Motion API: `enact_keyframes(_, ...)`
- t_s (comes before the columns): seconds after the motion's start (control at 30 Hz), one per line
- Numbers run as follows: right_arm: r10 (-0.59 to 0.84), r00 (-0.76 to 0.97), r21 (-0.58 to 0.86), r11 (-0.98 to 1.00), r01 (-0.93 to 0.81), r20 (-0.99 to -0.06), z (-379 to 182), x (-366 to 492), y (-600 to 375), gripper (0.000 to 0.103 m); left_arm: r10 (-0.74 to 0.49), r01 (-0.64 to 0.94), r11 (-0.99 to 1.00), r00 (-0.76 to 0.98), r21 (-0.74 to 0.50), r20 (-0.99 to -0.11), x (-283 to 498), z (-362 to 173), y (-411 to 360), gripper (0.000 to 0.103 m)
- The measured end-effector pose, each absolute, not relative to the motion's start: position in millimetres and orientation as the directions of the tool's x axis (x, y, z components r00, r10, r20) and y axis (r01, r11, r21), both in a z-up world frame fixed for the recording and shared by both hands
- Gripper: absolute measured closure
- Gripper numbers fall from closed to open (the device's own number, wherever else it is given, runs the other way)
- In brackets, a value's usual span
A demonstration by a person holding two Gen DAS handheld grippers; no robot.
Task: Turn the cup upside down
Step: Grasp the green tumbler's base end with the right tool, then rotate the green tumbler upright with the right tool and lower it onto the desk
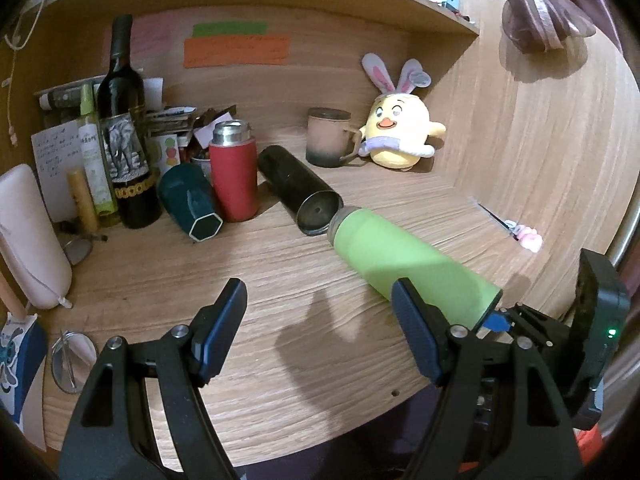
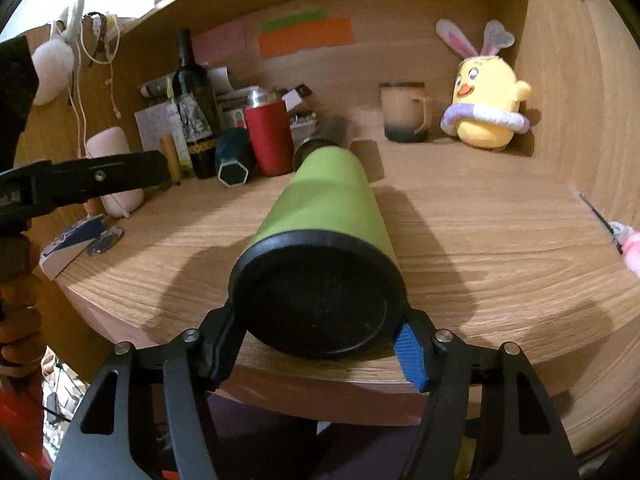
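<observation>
right gripper (image 2: pixel 320 344) clenched on the black base end of the green cup (image 2: pixel 320 216), one finger on each side of the rim. cup is horizontal, base toward the front edge of the desk (image 2: pixel 500 240), steel mouth pointing toward the back. whether the body rests on the desk or is held just above it, can't tell. in the left wrist view the cup (image 1: pixel 404 264) runs diagonally across the front right part of the desk (image 1: pixel 240 280), its mouth touching or just beside the open end of a black cylinder (image 1: pixel 300 188) lying on its side. left gripper (image 1: pixel 320 332) released, fingers spread wide, holding nothing, over the front edge just left of the cup. toward the back left corner: red flask (image 1: pixel 234 172) upright, dark teal hexagonal cup (image 1: pixel 190 200) tipped over, wine bottle (image 1: pixel 124 128). toward the back right corner: brown mug (image 1: pixel 328 136) and yellow chick plush (image 1: pixel 400 128), side by side.
</observation>
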State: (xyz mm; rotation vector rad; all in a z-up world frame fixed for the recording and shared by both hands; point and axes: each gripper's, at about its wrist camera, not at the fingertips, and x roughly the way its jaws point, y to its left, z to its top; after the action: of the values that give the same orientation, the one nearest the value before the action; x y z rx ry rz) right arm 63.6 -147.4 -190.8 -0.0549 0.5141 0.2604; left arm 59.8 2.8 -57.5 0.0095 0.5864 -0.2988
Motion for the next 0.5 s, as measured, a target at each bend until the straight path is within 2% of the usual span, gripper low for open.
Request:
enact_keyframes(0.2, 0.232, 0.873, -0.005, 0.966, -0.259, -0.428, -174.3, 53.0, -147.4, 0.043, -0.314, 0.314, 0.945, 0.783, -0.094, -0.536, 59.6, -48.9, -1.8, 0.028)
enact_keyframes(0.5, 0.252, 0.904, -0.018, 0.961, -0.275, -0.346, -145.2, 46.3, -141.4, 0.043, -0.449, 0.44, 0.887, 0.759, -0.137, -0.471, 52.6, -16.5, -18.6, 0.028)
